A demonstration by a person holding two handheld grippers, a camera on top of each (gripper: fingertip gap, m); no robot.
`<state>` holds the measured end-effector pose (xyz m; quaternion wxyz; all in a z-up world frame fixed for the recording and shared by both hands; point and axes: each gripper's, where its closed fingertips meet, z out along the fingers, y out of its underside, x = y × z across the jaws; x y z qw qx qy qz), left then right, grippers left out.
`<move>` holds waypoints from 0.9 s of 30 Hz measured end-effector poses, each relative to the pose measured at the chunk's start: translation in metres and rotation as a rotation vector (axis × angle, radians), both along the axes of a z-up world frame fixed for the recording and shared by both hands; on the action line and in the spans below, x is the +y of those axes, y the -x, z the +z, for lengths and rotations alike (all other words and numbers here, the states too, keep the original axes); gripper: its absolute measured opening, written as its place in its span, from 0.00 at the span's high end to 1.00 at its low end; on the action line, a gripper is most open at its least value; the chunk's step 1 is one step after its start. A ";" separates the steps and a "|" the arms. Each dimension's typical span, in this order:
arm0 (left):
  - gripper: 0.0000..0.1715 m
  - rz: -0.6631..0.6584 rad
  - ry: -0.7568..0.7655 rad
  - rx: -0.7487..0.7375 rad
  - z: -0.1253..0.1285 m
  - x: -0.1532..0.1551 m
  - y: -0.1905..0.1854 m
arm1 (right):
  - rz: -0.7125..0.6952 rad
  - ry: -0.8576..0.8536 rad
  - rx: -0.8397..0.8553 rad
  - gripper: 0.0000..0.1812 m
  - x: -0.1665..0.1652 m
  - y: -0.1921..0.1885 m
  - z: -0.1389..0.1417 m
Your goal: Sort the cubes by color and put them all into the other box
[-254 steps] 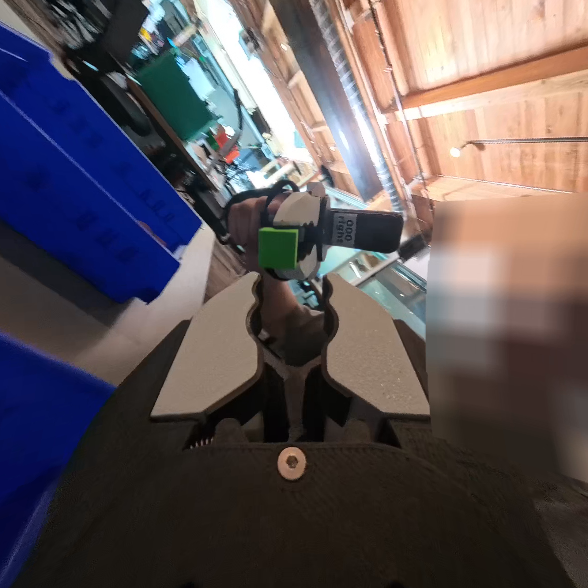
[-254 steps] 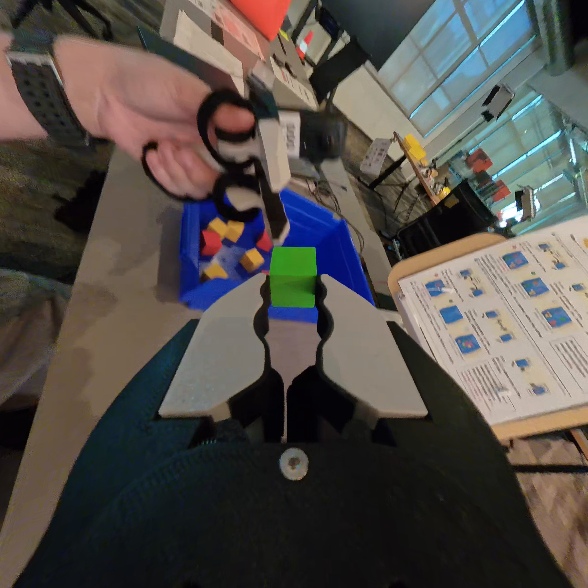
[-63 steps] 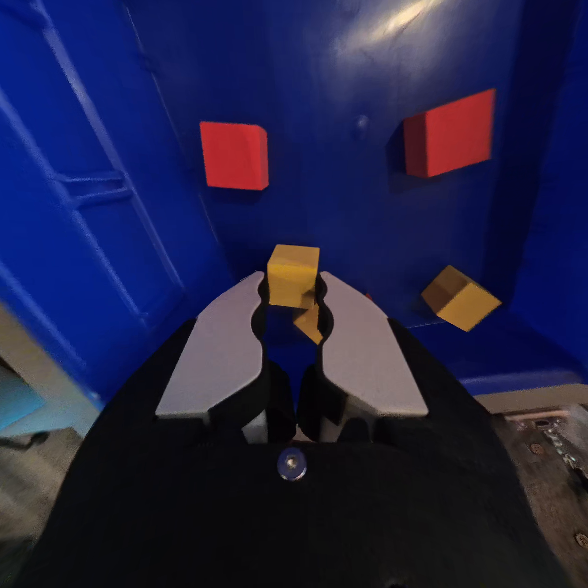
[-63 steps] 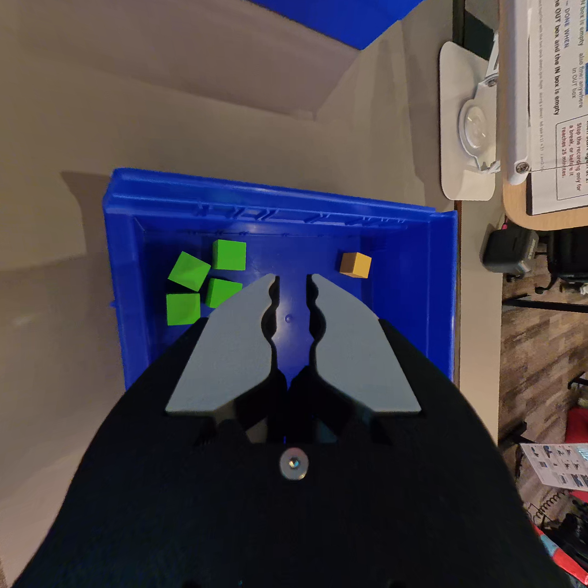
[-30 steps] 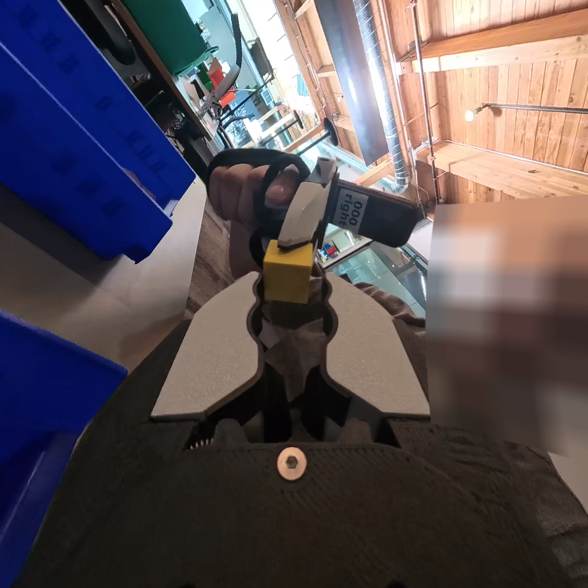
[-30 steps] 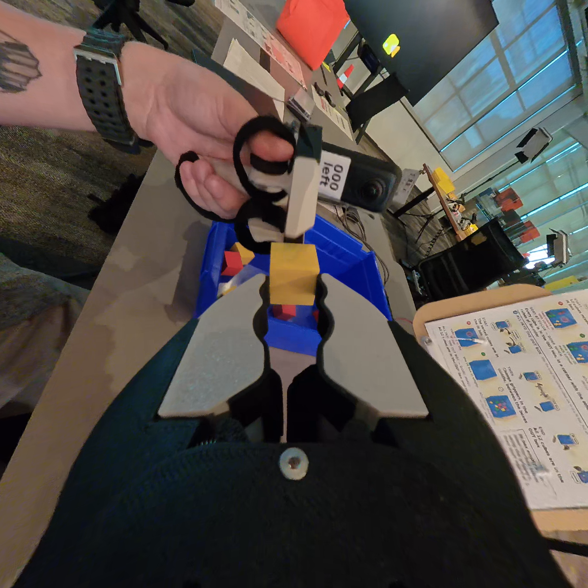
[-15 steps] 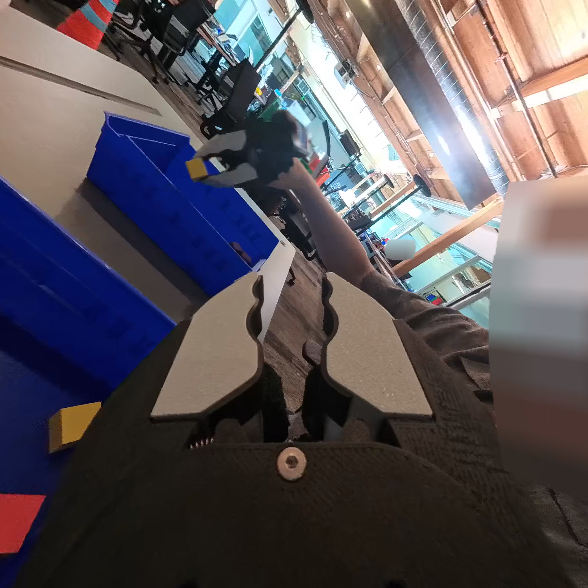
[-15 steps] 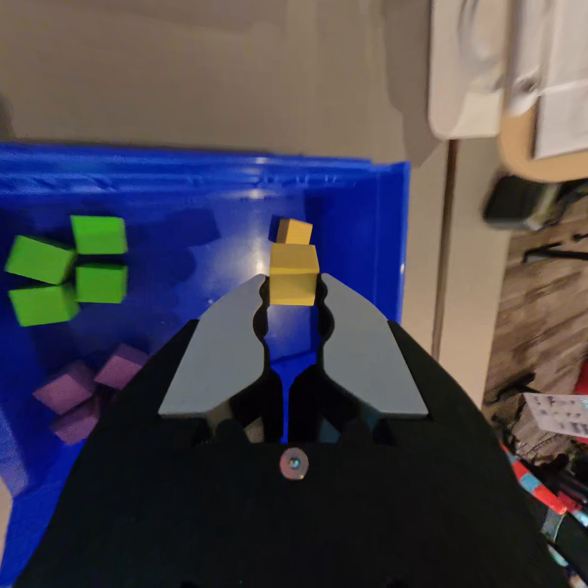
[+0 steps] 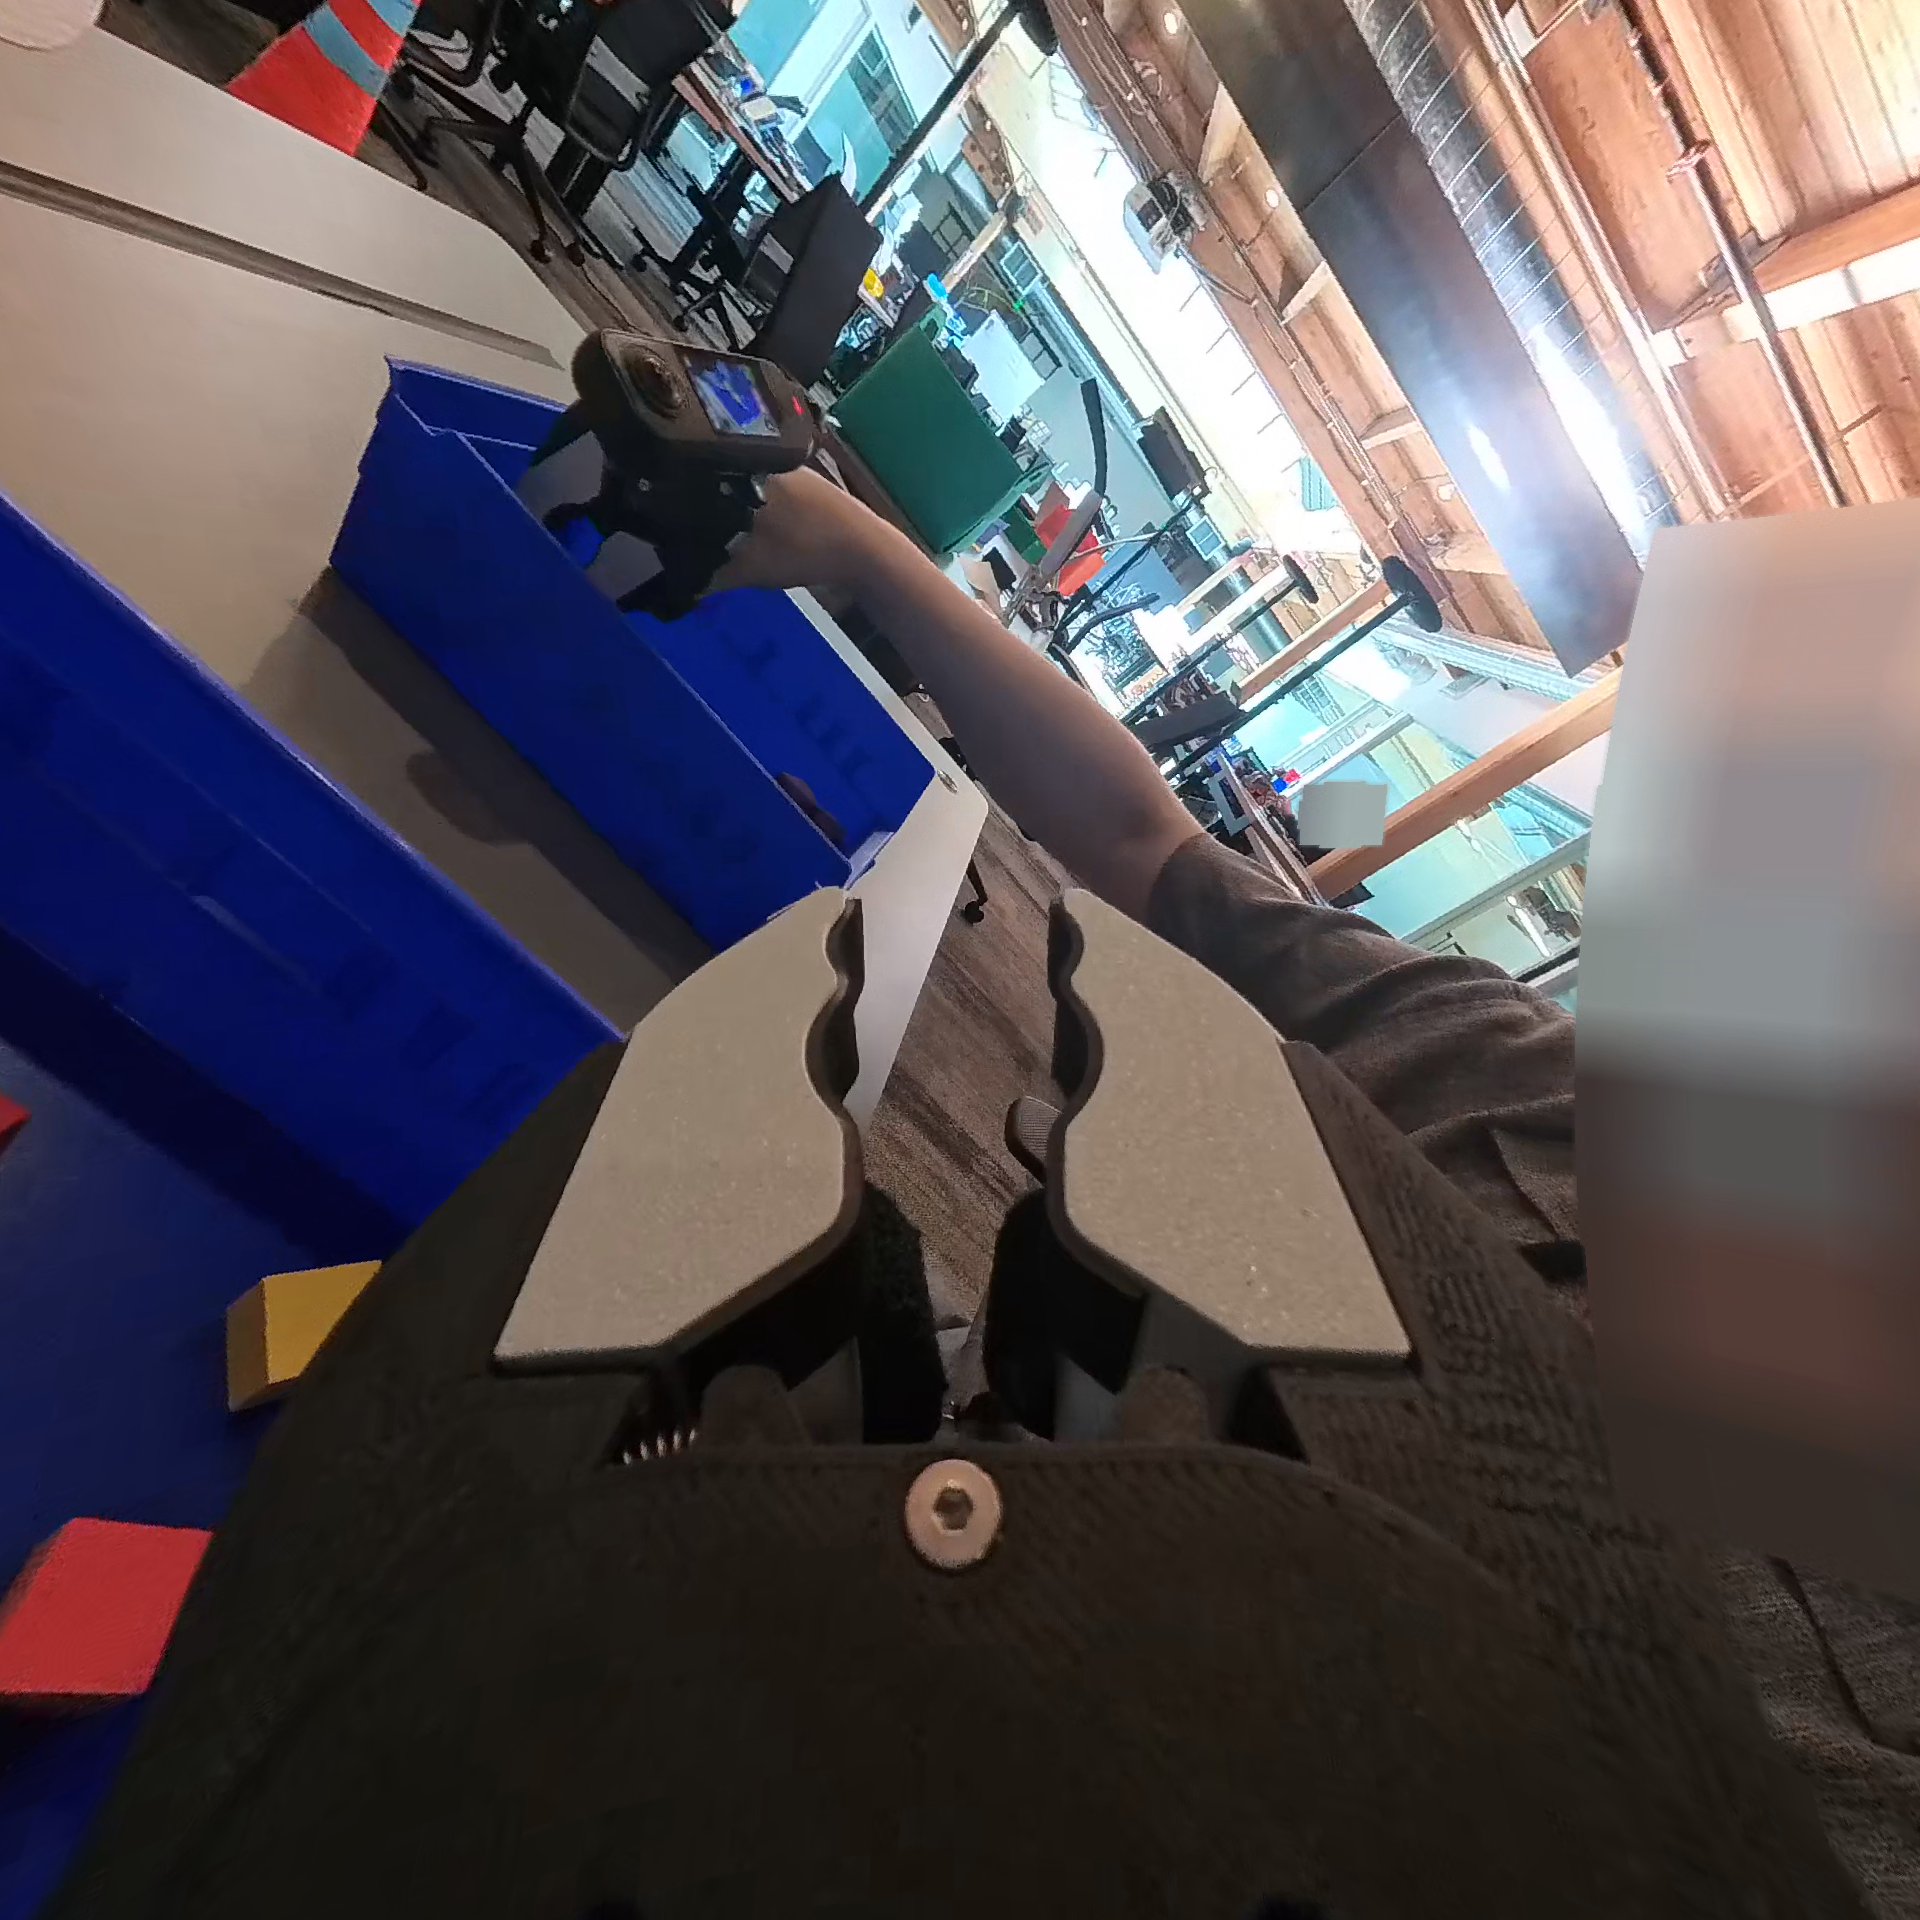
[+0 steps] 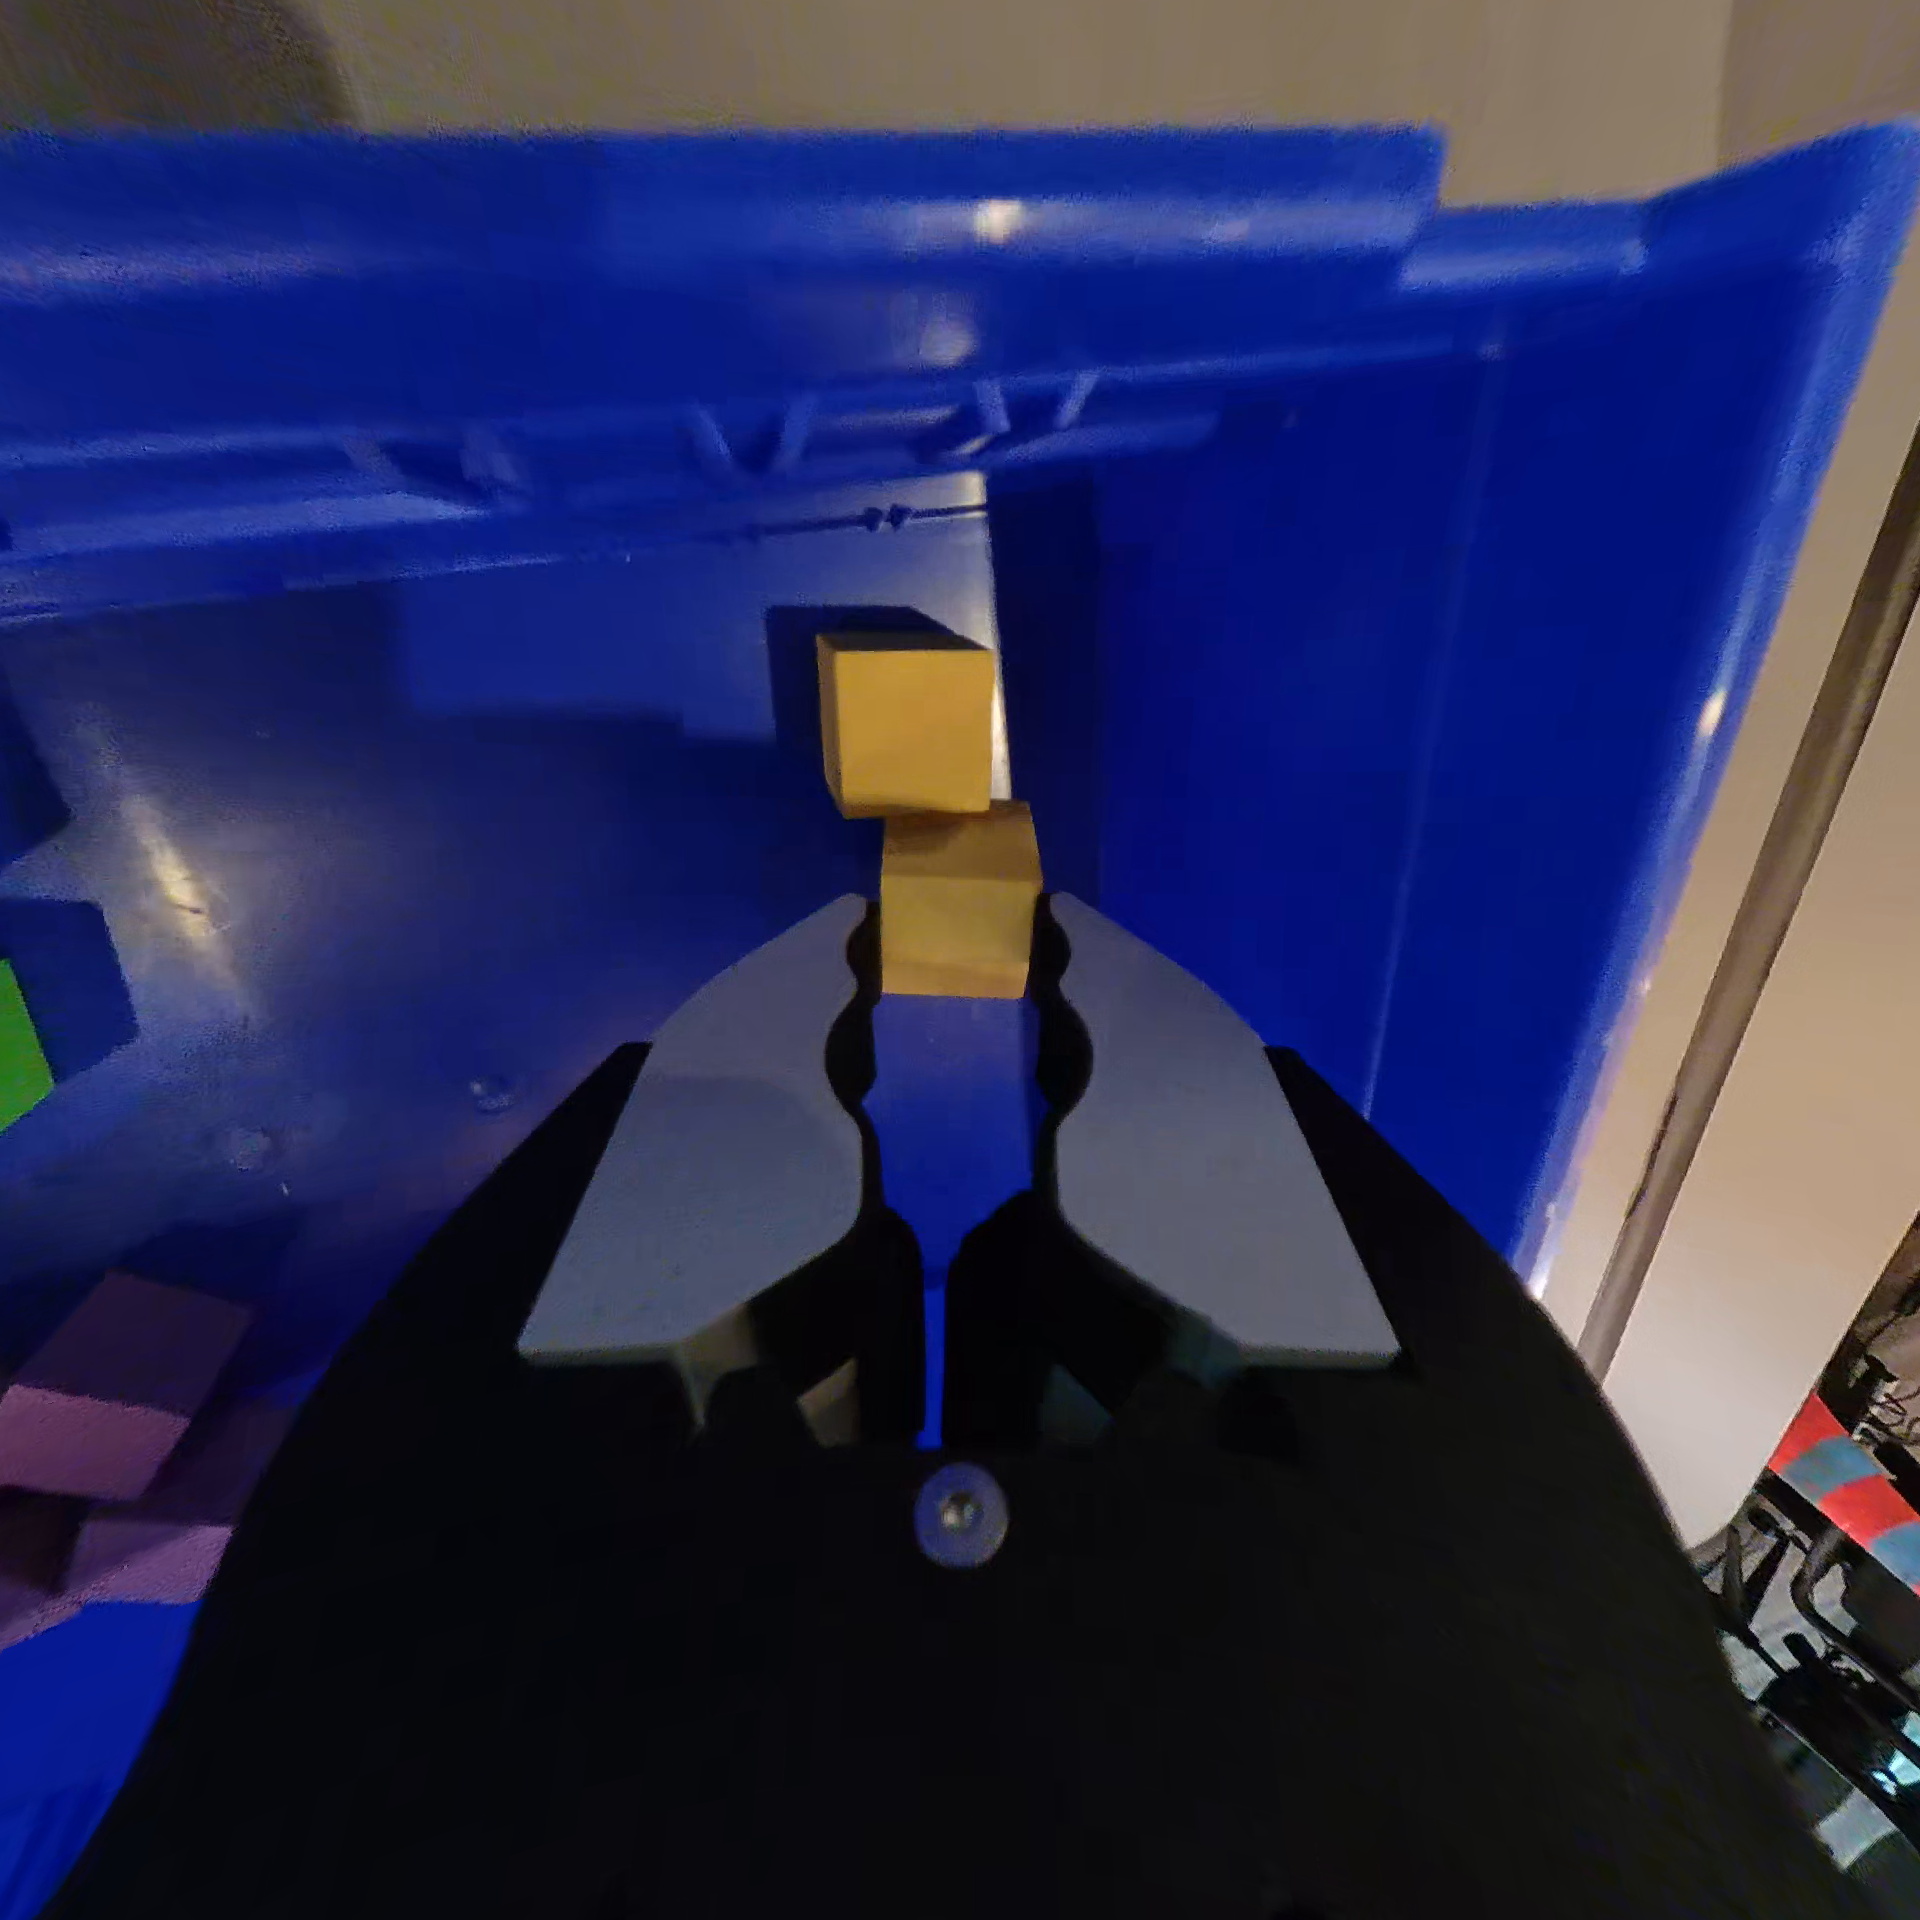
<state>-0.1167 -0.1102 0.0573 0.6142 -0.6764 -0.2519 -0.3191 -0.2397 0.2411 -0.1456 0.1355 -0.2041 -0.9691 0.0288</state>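
Observation:
In the right wrist view my right gripper [image 10: 956, 935] is shut on a yellow cube [image 10: 961, 914] and holds it low inside a blue bin [image 10: 1351, 623], near its right wall. A second yellow cube [image 10: 904, 722] lies on the bin floor just beyond the held one. In the left wrist view my left gripper [image 9: 954, 914] is open and empty, over the edge of a nearer blue bin [image 9: 260, 935] that holds a yellow cube [image 9: 296, 1335] and a red cube [image 9: 94, 1621]. The right gripper [image 9: 665, 520] shows farther off there, dipped into the far blue bin [image 9: 675, 727].
A green cube [image 10: 16, 1039] and purple cubes [image 10: 104, 1434] lie at the left of the right gripper's bin. Both bins stand on a grey table [image 9: 208, 312]. A person's arm [image 9: 987, 707] stretches over the table edge. An orange cone [image 9: 332, 62] stands behind.
My right gripper has gone down into the bin with the yellow cube, close to the other yellow cube. My left gripper stays open and has barely shifted.

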 end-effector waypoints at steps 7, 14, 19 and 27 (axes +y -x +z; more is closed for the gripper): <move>0.80 -0.003 0.009 0.009 -0.001 0.001 0.000 | -0.002 -0.024 -0.019 0.85 0.001 0.005 -0.007; 0.80 0.017 0.008 0.016 0.002 -0.005 0.003 | -0.060 0.023 -0.109 0.72 -0.005 0.000 -0.009; 0.80 0.053 0.033 0.034 -0.001 -0.011 0.009 | -0.051 0.004 -0.082 0.74 -0.001 -0.005 0.003; 0.79 0.319 0.893 0.148 -0.116 -0.059 0.063 | 0.079 -0.038 0.174 0.73 -0.026 -0.053 0.071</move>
